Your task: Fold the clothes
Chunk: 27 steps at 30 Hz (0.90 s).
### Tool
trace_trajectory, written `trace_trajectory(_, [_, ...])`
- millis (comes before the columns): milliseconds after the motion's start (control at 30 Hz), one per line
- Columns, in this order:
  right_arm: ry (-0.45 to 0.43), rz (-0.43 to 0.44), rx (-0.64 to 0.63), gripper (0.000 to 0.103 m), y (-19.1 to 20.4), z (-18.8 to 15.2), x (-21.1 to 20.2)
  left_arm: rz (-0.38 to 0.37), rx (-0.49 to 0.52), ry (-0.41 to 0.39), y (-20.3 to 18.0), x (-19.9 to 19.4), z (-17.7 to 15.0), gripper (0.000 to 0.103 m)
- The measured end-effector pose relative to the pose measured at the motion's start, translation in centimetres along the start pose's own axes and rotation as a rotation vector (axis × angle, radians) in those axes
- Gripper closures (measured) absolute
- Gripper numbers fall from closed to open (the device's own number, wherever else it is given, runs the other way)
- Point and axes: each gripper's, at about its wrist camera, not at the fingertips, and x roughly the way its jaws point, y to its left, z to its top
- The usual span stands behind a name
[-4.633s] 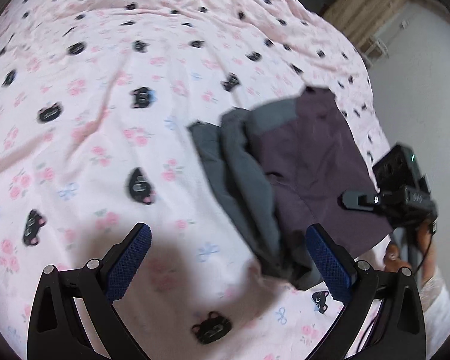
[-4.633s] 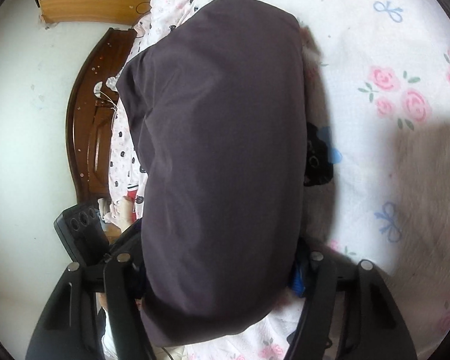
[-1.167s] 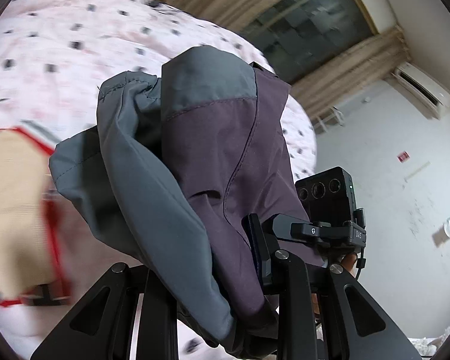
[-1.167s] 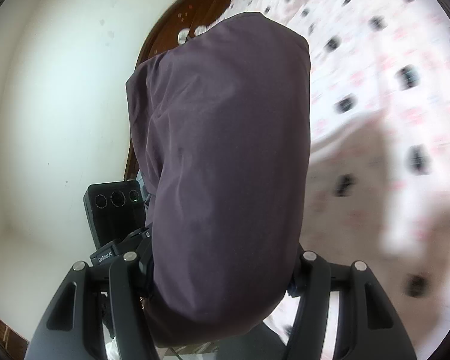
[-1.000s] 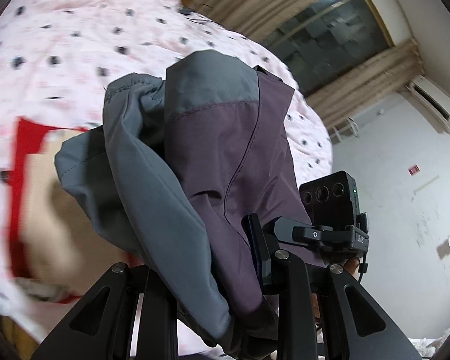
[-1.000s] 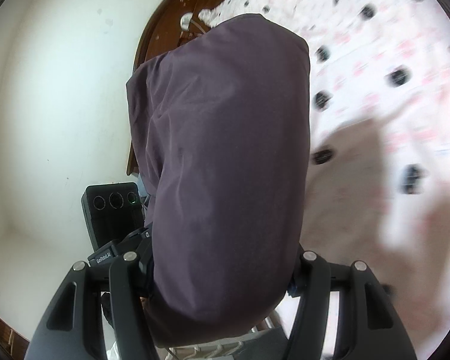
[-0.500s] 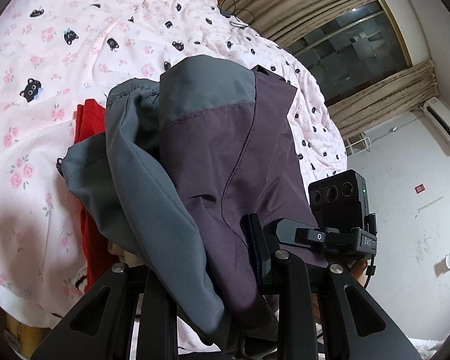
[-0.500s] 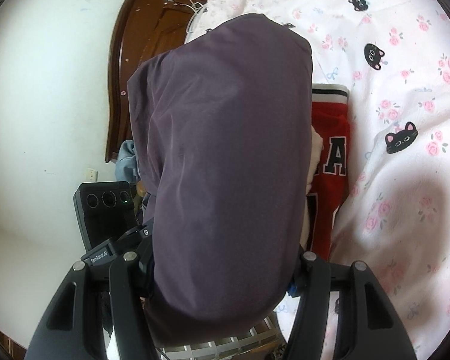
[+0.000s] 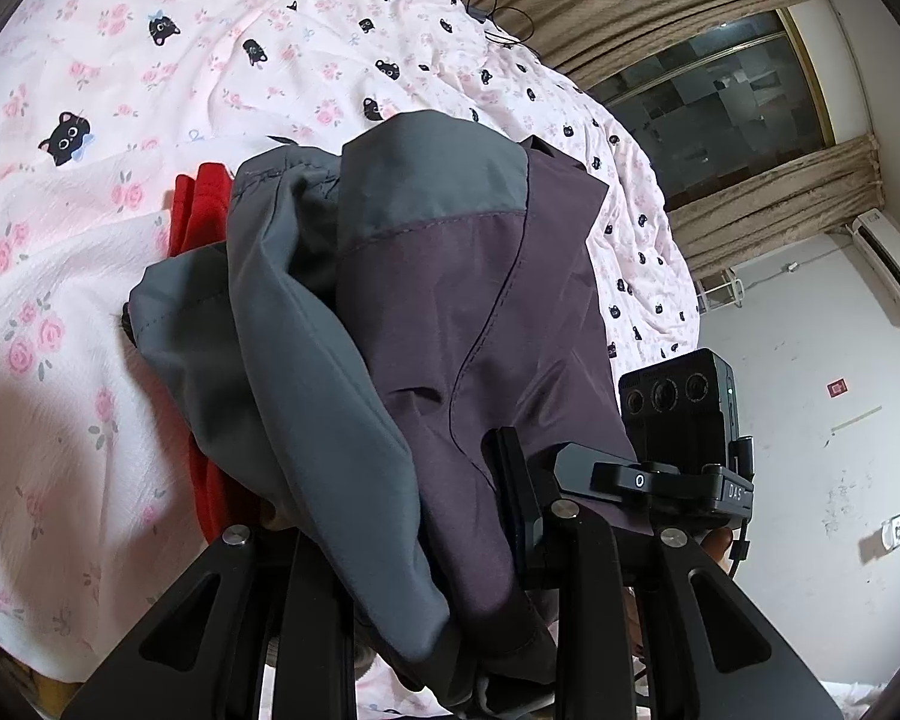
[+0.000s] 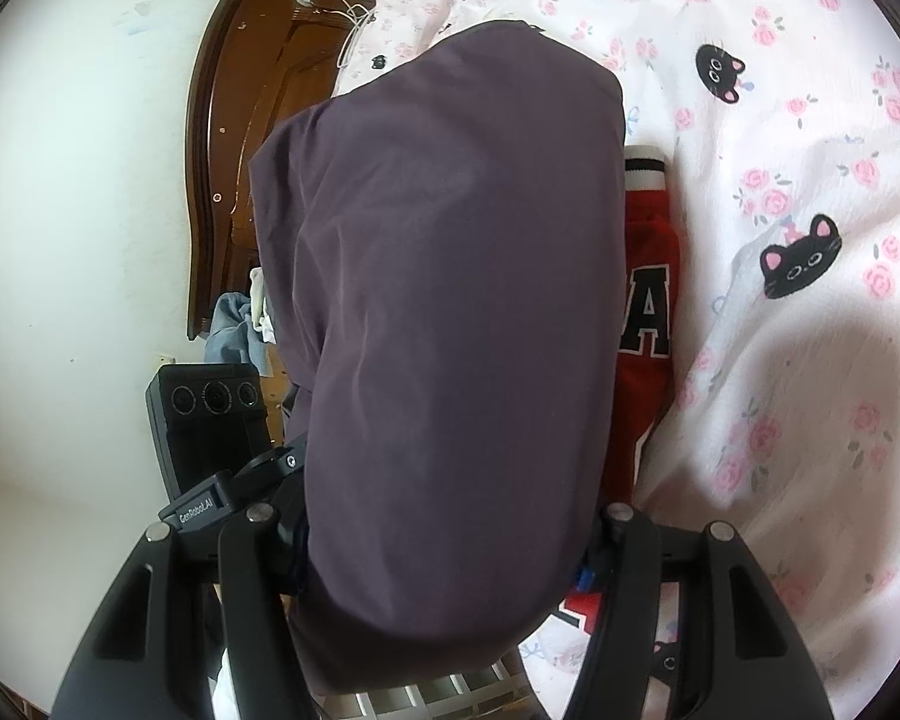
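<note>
left wrist view: left gripper [image 9: 426,546] and right gripper [image 10: 450,546] both clamp the folded purple-grey garment [image 9: 450,312] above the red garment [image 10: 648,312]; lower it level, squared on that.

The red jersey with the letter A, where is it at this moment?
The red jersey lies on the pink cat-print bedsheet, mostly hidden behind the purple and grey garment. In the right wrist view it shows along that garment's right edge; in the left wrist view, left of it.

Even indoor light, sharp focus; soft shadows fall on the pink bedsheet [image 9: 120,90] nearby, fisheye bending and darkening both frames' edges.
</note>
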Motion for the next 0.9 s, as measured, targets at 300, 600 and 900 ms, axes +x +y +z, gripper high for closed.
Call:
trace_trajectory(300, [-0.013, -0.009, 0.016, 0.028, 1.6, 1.8, 2.3, 0.013, -0.023, -0.010, 1.2, -0.3, -0.3, 0.062])
trace_trajectory(600, [-0.016, -0.022, -0.007, 0.026, 2.4, 2.0, 0.9, 0.058, -0.033, -0.054, 1.0, -2.5, -1.1, 0.061])
trace_trajectory(900, [-0.055, -0.057, -0.056, 0.026, 0.7, 2.2, -1.8, 0.104, -0.021, -0.141, -0.6, -6.1, -1.3, 0.061])
